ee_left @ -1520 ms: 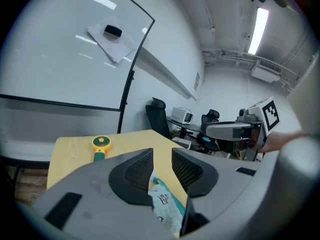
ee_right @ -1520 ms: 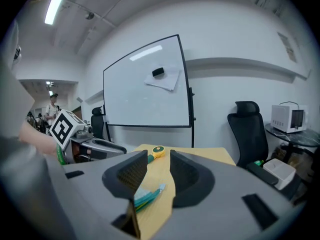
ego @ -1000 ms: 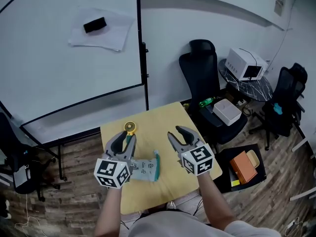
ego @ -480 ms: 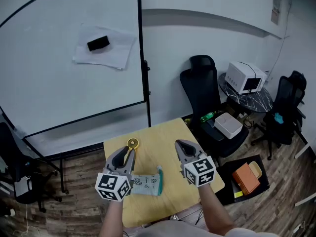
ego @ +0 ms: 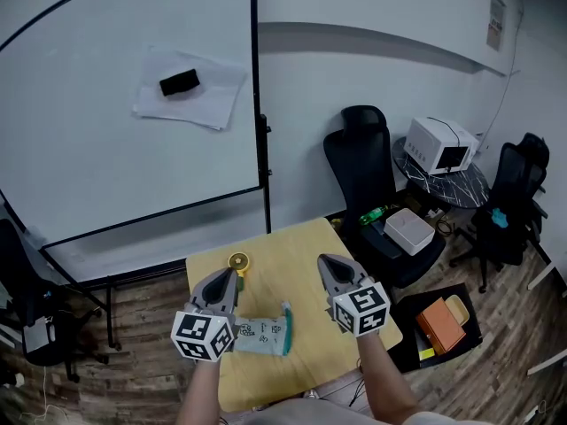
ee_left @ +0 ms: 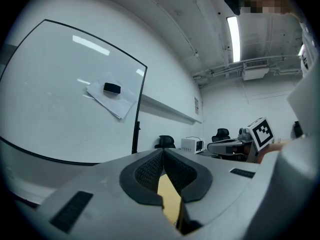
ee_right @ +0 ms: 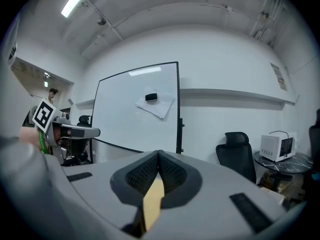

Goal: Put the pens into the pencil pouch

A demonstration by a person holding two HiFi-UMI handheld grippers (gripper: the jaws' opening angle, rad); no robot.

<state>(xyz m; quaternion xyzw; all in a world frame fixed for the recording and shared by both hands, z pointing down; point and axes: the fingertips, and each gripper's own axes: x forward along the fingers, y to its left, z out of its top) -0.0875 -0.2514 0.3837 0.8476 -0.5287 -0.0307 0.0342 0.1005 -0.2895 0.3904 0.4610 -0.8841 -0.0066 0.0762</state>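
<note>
A grey pencil pouch (ego: 259, 336) with a teal end lies on the yellow table (ego: 283, 242), between my two hands. My left gripper (ego: 229, 275) hovers just left of it and points away from me. Its jaws have just been closing and now meet at the tips with nothing between them (ee_left: 163, 151). My right gripper (ego: 326, 261) is held to the right of the pouch, also shut and empty (ee_right: 159, 154). I see no pen in any view.
A small yellow round object (ego: 239, 260) sits near the table's far edge. Behind the table stand a whiteboard (ego: 106, 149) with an eraser (ego: 180, 83), a black office chair (ego: 363, 158), a white box (ego: 407, 229) and a white appliance (ego: 438, 143).
Both grippers had open jaws a second ago. The right one closed first, then the left. Both hands have stayed in place over the table.
</note>
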